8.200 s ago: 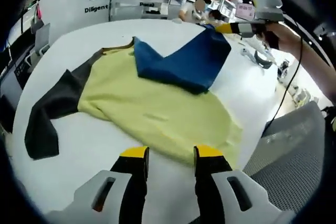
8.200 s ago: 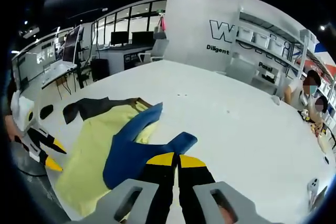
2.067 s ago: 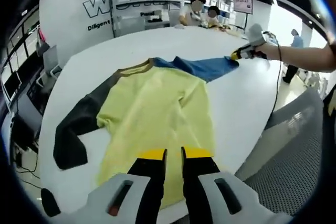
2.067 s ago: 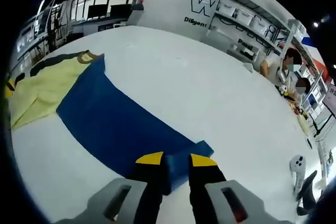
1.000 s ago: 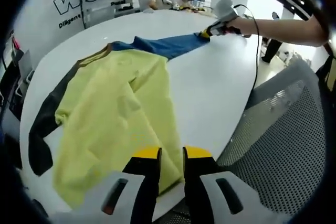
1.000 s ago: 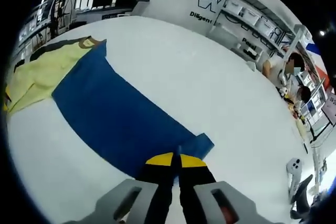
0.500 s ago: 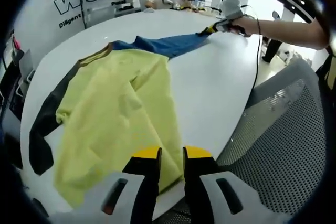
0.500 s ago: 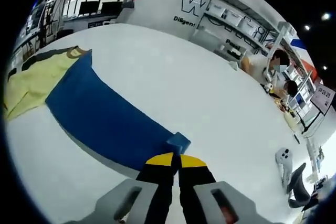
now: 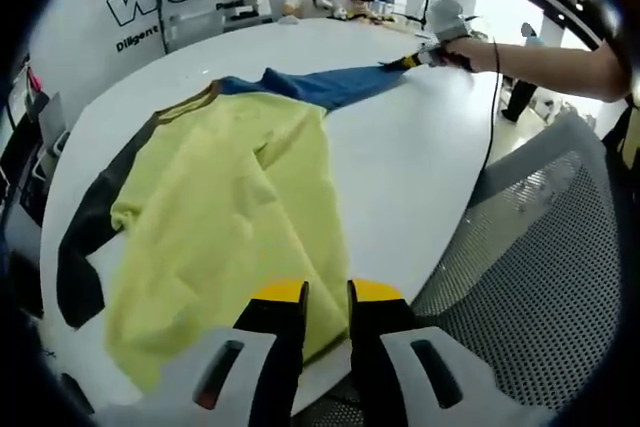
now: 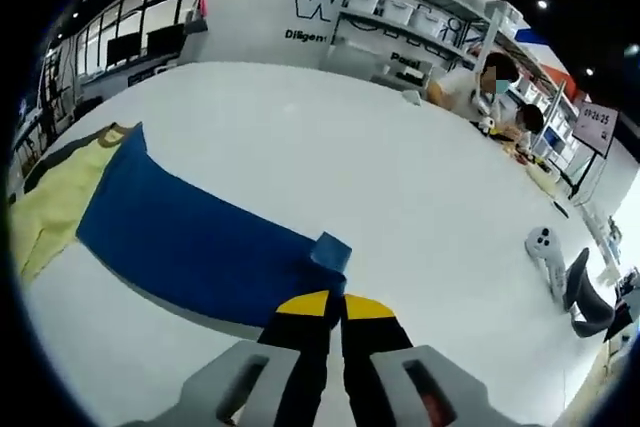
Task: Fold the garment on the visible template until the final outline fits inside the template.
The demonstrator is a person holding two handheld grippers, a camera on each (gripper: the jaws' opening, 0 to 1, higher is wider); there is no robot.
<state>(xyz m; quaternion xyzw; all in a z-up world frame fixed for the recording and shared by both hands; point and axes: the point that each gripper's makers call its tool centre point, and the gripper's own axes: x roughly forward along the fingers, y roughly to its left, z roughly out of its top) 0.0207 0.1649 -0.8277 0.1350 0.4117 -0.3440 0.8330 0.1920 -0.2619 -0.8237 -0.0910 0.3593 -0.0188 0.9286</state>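
The garment lies spread on the white table: a yellow body, a black sleeve at the left and a blue sleeve stretched out toward the far right. My left gripper is shut on the yellow hem at the table's near edge. My right gripper holds the far end of the blue sleeve. In the right gripper view, that gripper is shut on the sleeve's end, by the turned-up cuff. The blue sleeve runs left to the yellow body.
A grey mesh chair stands just off the table edge on the right. A person's arm reaches in with a cable hanging from it. A white controller lies on the table at the right. People sit at the far side before shelves.
The blue sleeve, once folded over the yellow body, is now pulled out straight to the side. My left gripper has shut on the hem. In the last second the right gripper drew slightly farther out.
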